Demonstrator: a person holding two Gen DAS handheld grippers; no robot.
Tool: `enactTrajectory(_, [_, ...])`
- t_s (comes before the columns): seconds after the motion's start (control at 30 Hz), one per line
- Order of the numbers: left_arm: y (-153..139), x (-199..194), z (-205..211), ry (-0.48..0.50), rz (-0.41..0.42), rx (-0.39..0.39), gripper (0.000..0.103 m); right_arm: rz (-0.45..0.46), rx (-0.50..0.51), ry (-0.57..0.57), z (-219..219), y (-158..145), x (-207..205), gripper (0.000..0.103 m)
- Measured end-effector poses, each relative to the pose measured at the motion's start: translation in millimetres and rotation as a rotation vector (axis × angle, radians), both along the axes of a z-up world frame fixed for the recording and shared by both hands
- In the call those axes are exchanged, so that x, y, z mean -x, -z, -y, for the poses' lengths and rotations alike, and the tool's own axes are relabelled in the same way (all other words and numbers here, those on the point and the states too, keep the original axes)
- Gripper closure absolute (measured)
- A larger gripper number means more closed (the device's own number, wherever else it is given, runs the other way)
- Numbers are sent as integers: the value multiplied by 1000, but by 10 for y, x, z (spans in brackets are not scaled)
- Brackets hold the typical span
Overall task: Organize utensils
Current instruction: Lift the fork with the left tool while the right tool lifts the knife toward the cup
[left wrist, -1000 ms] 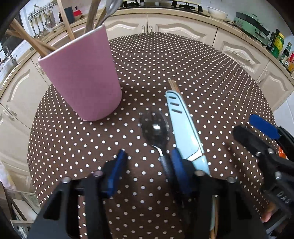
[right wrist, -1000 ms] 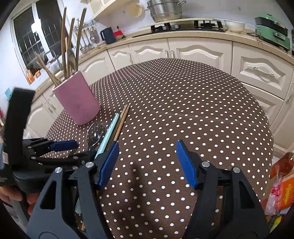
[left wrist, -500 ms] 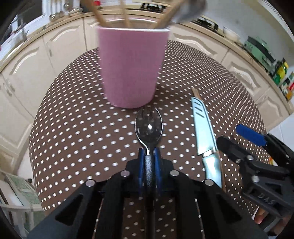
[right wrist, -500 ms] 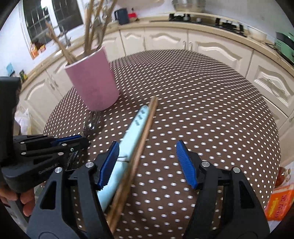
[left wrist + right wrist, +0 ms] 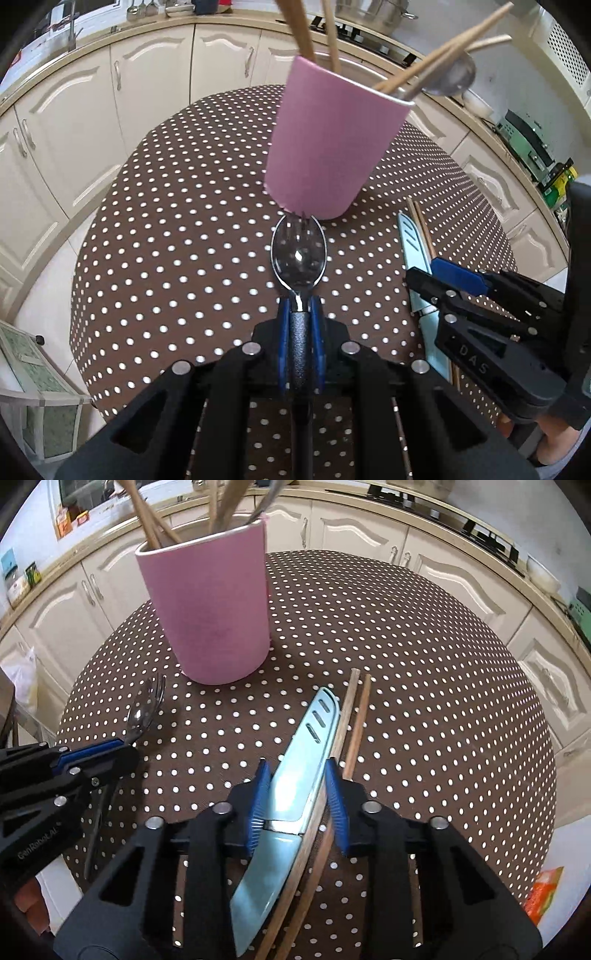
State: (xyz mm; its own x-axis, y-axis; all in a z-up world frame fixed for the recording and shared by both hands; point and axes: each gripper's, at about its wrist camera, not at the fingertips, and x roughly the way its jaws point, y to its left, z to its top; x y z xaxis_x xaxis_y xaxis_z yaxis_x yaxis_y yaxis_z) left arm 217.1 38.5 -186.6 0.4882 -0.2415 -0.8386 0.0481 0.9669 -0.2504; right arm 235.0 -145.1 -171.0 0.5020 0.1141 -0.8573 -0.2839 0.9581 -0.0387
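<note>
A pink cup (image 5: pixel 332 147) holds wooden chopsticks and a metal spoon; it also shows in the right wrist view (image 5: pixel 210 609). My left gripper (image 5: pixel 300 314) is shut on the black handles of a spoon and fork (image 5: pixel 298 254), stacked together, heads toward the cup. They also show in the right wrist view (image 5: pixel 146 709). My right gripper (image 5: pixel 295 797) has its jaws narrowed around a light blue knife (image 5: pixel 295 775) and one of two chopsticks (image 5: pixel 356 723) on the table; I cannot tell if the pads press them. The knife also shows in the left wrist view (image 5: pixel 413 251).
The round table (image 5: pixel 424 686) has a brown cloth with white dots. Cream kitchen cabinets (image 5: pixel 147 74) curve around behind it. A stove and pots stand on the counter at the back. An orange bag (image 5: pixel 543 890) lies on the floor at right.
My left gripper has lifted the spoon and fork slightly and turned toward the cup. My right gripper has moved over the knife and chopsticks and narrowed around them.
</note>
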Motion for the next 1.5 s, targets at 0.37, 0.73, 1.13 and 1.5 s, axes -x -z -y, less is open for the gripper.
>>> enactTrajectory(0.37, [3, 62, -343, -18, -35, -34, 92, -134, 3, -82, -169, 29, -182, 71])
enactTrajectory(0.73, [9, -183, -172, 14, -74, -75, 92, -260, 34, -131, -282, 7, -546, 73])
enactTrajectory(1.13, [-190, 109, -175, 46, 30, 28, 92, -86, -281, -113, 222, -238, -194, 77])
enactTrajectory(1.5, [-727, 526, -119, 37, 348, 90, 92, 143, -488, -126, 547, -766, 143, 77])
